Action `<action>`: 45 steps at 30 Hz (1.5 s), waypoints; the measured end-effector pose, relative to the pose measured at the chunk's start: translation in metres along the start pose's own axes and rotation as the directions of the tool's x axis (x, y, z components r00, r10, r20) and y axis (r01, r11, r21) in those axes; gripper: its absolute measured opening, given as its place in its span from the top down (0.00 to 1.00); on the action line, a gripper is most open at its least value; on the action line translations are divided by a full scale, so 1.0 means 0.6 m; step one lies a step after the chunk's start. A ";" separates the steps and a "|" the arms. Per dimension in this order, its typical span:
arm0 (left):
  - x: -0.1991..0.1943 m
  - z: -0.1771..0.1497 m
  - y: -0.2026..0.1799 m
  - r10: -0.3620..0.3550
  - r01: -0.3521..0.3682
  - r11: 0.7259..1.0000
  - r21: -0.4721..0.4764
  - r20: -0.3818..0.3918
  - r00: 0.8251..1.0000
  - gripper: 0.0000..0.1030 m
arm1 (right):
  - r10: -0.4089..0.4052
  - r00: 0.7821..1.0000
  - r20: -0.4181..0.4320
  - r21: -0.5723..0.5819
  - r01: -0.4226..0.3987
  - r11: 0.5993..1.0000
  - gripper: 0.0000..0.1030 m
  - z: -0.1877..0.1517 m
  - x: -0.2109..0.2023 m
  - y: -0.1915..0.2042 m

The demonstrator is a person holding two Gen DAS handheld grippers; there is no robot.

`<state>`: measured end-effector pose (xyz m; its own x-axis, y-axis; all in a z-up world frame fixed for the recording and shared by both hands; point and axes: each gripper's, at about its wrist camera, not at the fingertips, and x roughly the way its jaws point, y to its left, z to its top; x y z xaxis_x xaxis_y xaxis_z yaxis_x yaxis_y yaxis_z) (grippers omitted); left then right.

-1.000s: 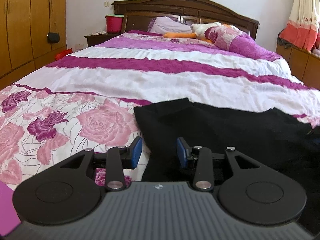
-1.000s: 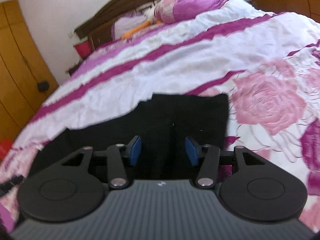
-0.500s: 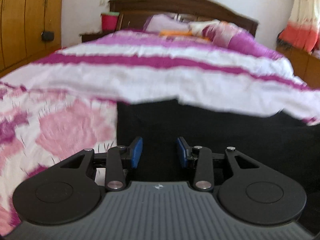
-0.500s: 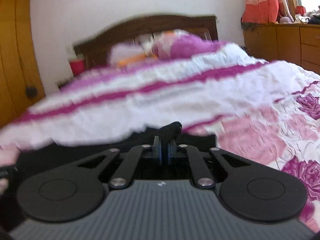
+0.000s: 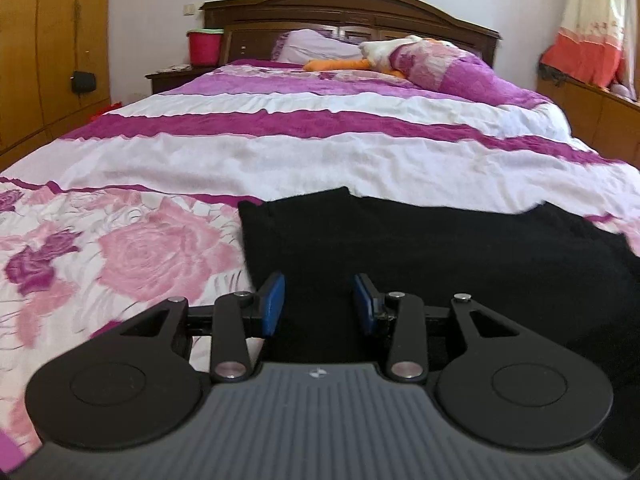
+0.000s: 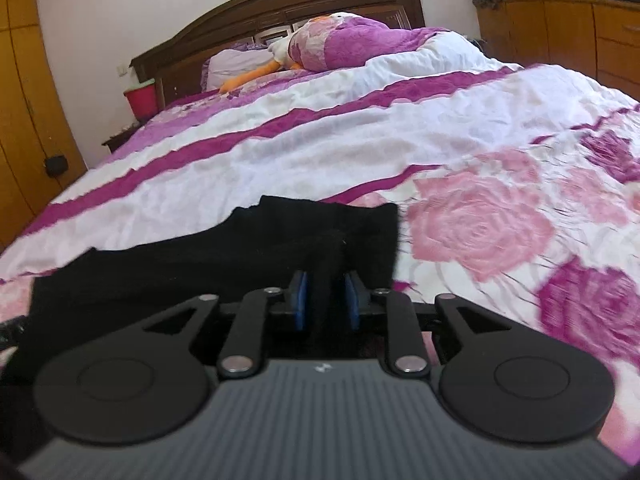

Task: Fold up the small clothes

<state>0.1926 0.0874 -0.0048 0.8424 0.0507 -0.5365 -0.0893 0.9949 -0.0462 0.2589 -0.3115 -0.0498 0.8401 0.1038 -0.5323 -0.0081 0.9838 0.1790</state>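
A black garment (image 5: 420, 248) lies spread on the bed's flowered cover. My left gripper (image 5: 319, 304) is open, its blue pads just above the garment's near left part, holding nothing. In the right wrist view the same black garment (image 6: 200, 256) lies to the left and ahead. My right gripper (image 6: 325, 300) is shut on a bunched fold of the black cloth, which rises between the blue pads near the garment's right end.
The bed cover (image 5: 280, 152) has pink roses near me and purple and white stripes farther off. Pillows and a plush toy (image 5: 384, 56) lie by the wooden headboard. A red bucket (image 5: 205, 46) stands on the nightstand. Wooden cabinets (image 6: 560, 32) flank the bed.
My right gripper closed on the garment's right end and now holds a pinched fold. My left gripper shifted slightly over the garment's left part and stayed open.
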 end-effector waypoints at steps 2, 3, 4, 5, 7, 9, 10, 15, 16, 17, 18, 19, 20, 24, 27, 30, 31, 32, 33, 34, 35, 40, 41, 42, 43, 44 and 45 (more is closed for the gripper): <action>-0.028 -0.009 0.008 -0.014 0.014 1.000 0.009 -0.017 1.000 0.57 | 0.020 1.000 -0.007 -0.004 -0.020 1.000 0.76 -0.007 -0.033 -0.006; -0.039 -0.017 0.010 -0.016 0.016 1.000 0.021 -0.023 1.000 0.57 | 0.029 1.000 -0.008 -0.021 -0.030 0.999 0.76 -0.013 -0.046 -0.007; -0.042 -0.025 0.010 -0.007 0.008 0.999 0.037 -0.032 0.999 0.57 | 0.037 0.999 -0.013 -0.044 -0.038 0.998 0.76 -0.021 -0.056 -0.009; -0.038 -0.034 0.008 0.014 -0.011 0.998 0.061 -0.051 0.999 0.57 | 0.040 0.999 -0.023 -0.067 -0.041 0.997 0.76 -0.029 -0.058 -0.010; -0.022 -0.050 0.011 0.044 -0.039 0.997 0.064 -0.070 0.997 0.55 | 0.027 0.997 -0.074 -0.112 -0.035 0.993 0.72 -0.045 -0.041 -0.013; -0.021 -0.055 0.017 0.040 -0.038 0.999 0.027 -0.067 0.997 0.54 | 0.030 0.997 -0.073 -0.097 -0.037 0.995 0.65 -0.057 -0.025 -0.022; -0.025 -0.053 0.019 0.042 -0.041 0.999 0.017 -0.069 0.997 0.54 | 0.039 0.997 -0.070 -0.064 -0.044 0.997 0.65 -0.056 -0.024 -0.028; -0.071 -0.050 0.030 0.040 -0.042 0.999 -0.023 -0.099 0.994 0.54 | 0.049 0.996 -0.069 0.022 -0.048 0.999 0.62 -0.054 -0.060 -0.037; -0.084 -0.053 0.032 0.033 -0.036 0.999 -0.034 -0.101 0.994 0.54 | 0.043 0.997 -0.069 0.019 -0.042 0.999 0.62 -0.056 -0.073 -0.037; -0.100 -0.057 0.034 0.024 -0.028 0.999 -0.045 -0.103 0.994 0.54 | 0.037 0.997 -0.069 0.019 -0.036 0.999 0.62 -0.059 -0.086 -0.038; -0.114 -0.062 0.036 0.017 -0.022 0.998 -0.050 -0.105 0.994 0.54 | 0.037 0.997 -0.067 0.023 -0.035 0.999 0.62 -0.062 -0.100 -0.038; -0.130 -0.068 0.036 0.010 -0.015 0.999 -0.051 -0.107 0.994 0.54 | 0.040 0.997 -0.067 0.030 -0.038 0.999 0.61 -0.065 -0.114 -0.039; -0.147 -0.074 0.037 0.003 -0.008 0.999 -0.048 -0.110 0.994 0.54 | 0.046 0.997 -0.069 0.037 -0.043 0.998 0.61 -0.069 -0.130 -0.040; -0.205 -0.096 0.035 -0.001 -0.002 1.000 -0.030 -0.110 0.994 0.54 | 0.082 0.994 -0.071 0.028 -0.080 0.996 0.60 -0.090 -0.188 -0.036; -0.241 -0.115 0.039 -0.003 -0.003 0.999 -0.046 -0.119 0.993 0.53 | 0.094 0.993 -0.077 0.014 -0.094 0.996 0.57 -0.108 -0.223 -0.030; -0.268 -0.133 0.042 -0.014 0.005 0.998 -0.062 -0.134 0.991 0.53 | 0.103 0.991 -0.083 0.015 -0.102 0.995 0.50 -0.127 -0.253 -0.028; -0.274 -0.139 0.042 -0.016 0.008 0.998 -0.063 -0.141 0.990 0.53 | 0.106 0.991 -0.084 0.014 -0.105 0.994 0.50 -0.133 -0.261 -0.027; -0.281 -0.146 0.041 -0.019 0.010 0.998 -0.064 -0.147 0.989 0.53 | 0.109 0.990 -0.084 0.013 -0.109 0.994 0.50 -0.138 -0.270 -0.025; -0.287 -0.152 0.041 -0.022 0.012 0.998 -0.065 -0.154 0.988 0.52 | 0.112 0.990 -0.085 0.011 -0.112 0.994 0.50 -0.144 -0.278 -0.024; -0.294 -0.160 0.042 -0.024 0.013 0.998 -0.068 -0.164 0.986 0.52 | 0.112 0.990 -0.086 0.011 -0.111 0.994 0.50 -0.149 -0.284 -0.023; -0.299 -0.166 0.042 -0.026 0.014 0.997 -0.073 -0.171 0.985 0.52 | 0.110 0.990 -0.087 0.012 -0.110 0.994 0.50 -0.153 -0.290 -0.023; -0.324 -0.200 0.044 -0.067 0.050 0.995 -0.090 -0.201 0.977 0.52 | 0.098 0.991 -0.091 0.021 -0.097 0.995 0.50 -0.177 -0.318 -0.024; -0.329 -0.207 0.044 -0.071 0.054 0.995 -0.087 -0.207 0.976 0.52 | 0.092 0.991 -0.093 0.017 -0.090 0.996 0.50 -0.182 -0.323 -0.023; -0.332 -0.214 0.044 -0.073 0.055 0.994 -0.090 -0.216 0.974 0.52 | 0.083 0.992 -0.096 0.011 -0.083 0.997 0.50 -0.188 -0.328 -0.023; -0.334 -0.220 0.045 -0.080 0.059 0.993 -0.100 -0.229 0.970 0.52 | 0.077 0.992 -0.099 0.006 -0.076 0.997 0.50 -0.194 -0.332 -0.023; -0.336 -0.227 0.047 -0.094 0.068 0.991 -0.115 -0.242 0.966 0.52 | 0.069 0.992 -0.103 0.000 -0.069 0.998 0.50 -0.200 -0.336 -0.024; -0.340 -0.233 0.047 -0.104 0.075 0.990 -0.122 -0.250 0.963 0.52 | 0.057 0.993 -0.107 -0.006 -0.058 0.998 0.50 -0.206 -0.339 -0.024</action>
<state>-0.0558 0.0929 -0.0145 0.6876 -0.0766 -0.7221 -0.0899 0.9778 -0.1893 0.0210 -0.3289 -0.0464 0.7757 0.1749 -0.6064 -0.0601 0.9769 0.2049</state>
